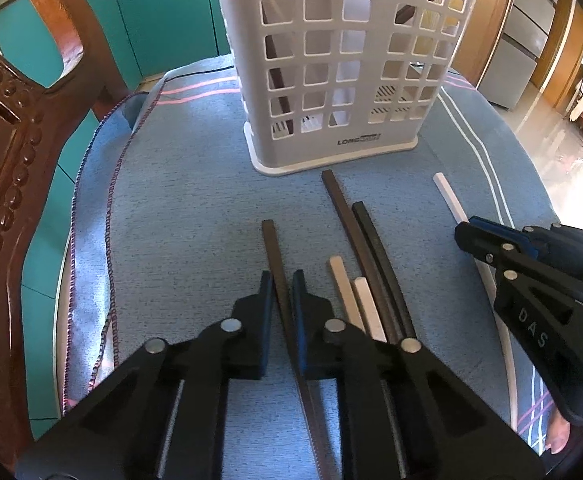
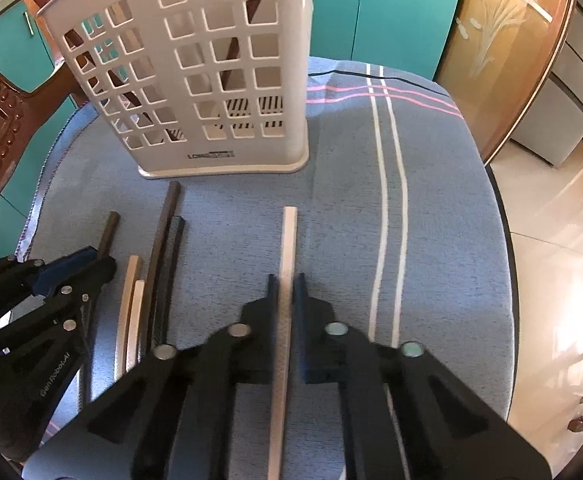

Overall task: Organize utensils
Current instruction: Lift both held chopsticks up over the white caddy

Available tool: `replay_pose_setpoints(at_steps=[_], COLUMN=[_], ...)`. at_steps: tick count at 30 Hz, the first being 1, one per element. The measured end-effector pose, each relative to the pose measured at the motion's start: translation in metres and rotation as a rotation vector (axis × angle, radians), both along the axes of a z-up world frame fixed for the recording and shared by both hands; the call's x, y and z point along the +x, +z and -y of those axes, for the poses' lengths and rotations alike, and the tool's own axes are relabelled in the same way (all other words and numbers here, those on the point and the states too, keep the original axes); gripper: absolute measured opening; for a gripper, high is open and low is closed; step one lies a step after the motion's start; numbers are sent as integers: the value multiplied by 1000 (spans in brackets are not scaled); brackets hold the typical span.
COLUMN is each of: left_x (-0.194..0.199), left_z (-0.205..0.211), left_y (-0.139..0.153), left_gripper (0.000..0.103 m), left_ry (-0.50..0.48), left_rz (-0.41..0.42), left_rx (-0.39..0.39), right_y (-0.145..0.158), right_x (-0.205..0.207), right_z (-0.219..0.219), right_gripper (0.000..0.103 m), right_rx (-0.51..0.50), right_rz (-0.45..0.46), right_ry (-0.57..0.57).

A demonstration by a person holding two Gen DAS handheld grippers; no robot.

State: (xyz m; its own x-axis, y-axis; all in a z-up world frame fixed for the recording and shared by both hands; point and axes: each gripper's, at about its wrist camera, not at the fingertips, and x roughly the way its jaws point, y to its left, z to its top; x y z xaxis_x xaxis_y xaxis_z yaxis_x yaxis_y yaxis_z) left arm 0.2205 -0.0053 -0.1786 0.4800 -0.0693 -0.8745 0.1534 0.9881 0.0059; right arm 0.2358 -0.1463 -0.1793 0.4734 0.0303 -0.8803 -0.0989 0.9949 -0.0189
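While flat, white chopstick [image 2: 287, 248] points toward holder [image 2: 195, 80].

Legible markings: three items.

The white perforated utensil holder [image 1: 347, 64] carried a dark brand mark on its lower front band that began "LONG"; the remaining characters were too small to read in either wrist view. The right gripper [image 1: 471, 236], as seen from the left wrist view, bore the raised letters "DAS" on its black side plate. The left gripper [image 2: 91, 264], as seen from the right wrist view, bore "GenRobot.AI" along its black side plate.
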Motion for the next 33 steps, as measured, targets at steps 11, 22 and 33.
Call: replay_pose_setpoints(at_steps=[11, 22, 33], left_x=[-25, -83, -38], left_z=[-15, -29, -56], left_y=[67, 227, 259], left_gripper=[7, 7, 7], left_ry=[25, -5, 194], left_rz=[179, 595, 818], left_rx=[-96, -277, -392], right_y=[60, 194, 283], right_x=[-20, -82, -75], right_z=[9, 37, 57], right_gripper=[6, 7, 6], right_rx=[107, 313, 423], right_rz=[165, 454, 863], right_ry=[22, 83, -60])
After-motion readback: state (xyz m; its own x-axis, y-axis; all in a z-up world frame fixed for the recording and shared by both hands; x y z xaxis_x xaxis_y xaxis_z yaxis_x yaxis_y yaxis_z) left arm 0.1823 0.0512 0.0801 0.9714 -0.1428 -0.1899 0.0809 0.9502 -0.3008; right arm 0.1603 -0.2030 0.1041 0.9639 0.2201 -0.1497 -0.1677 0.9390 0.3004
